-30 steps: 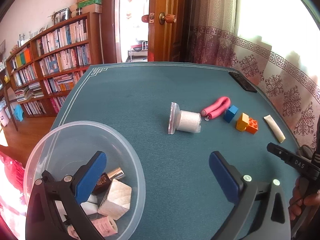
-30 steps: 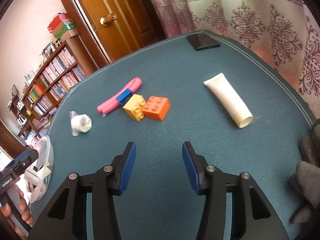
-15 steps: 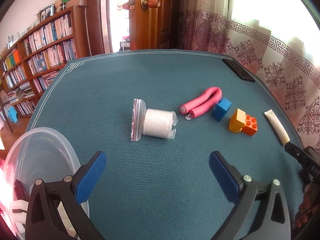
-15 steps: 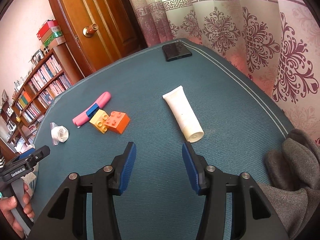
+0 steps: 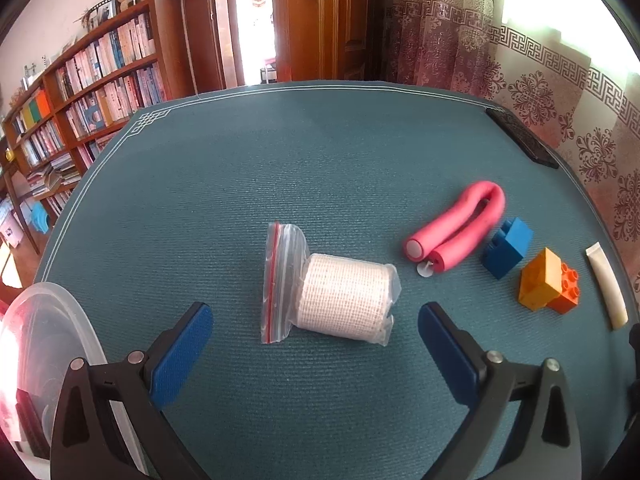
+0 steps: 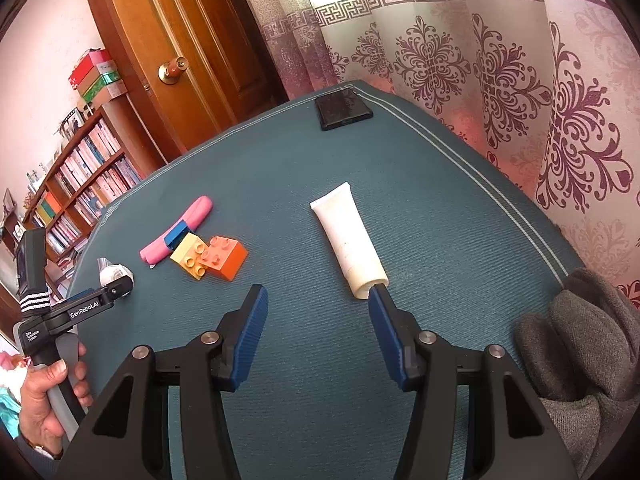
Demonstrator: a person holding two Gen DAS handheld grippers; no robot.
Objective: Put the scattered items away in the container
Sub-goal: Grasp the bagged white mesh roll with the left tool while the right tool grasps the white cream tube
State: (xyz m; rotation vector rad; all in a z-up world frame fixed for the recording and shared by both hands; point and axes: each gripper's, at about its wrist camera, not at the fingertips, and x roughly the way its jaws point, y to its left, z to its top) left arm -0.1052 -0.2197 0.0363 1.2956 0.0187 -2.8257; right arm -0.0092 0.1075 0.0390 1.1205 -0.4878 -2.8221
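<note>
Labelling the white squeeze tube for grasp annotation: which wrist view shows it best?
Right wrist view: the white plastic squeeze tube lies whole on the teal tablecloth, its cap end just beyond the right gripper. The left wrist view shows it only as a thin, distorted sliver at the right edge.

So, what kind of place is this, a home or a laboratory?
Most likely a room in a home, perhaps a study: a bookshelf packed with books, a wooden door with a round knob, and patterned curtains behind the cloth-covered table.

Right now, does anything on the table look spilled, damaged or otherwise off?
Nothing spilled or broken. The bagged gauze roll, pink foam curler, blocks and white tube simply lie scattered outside the clear container.
</note>
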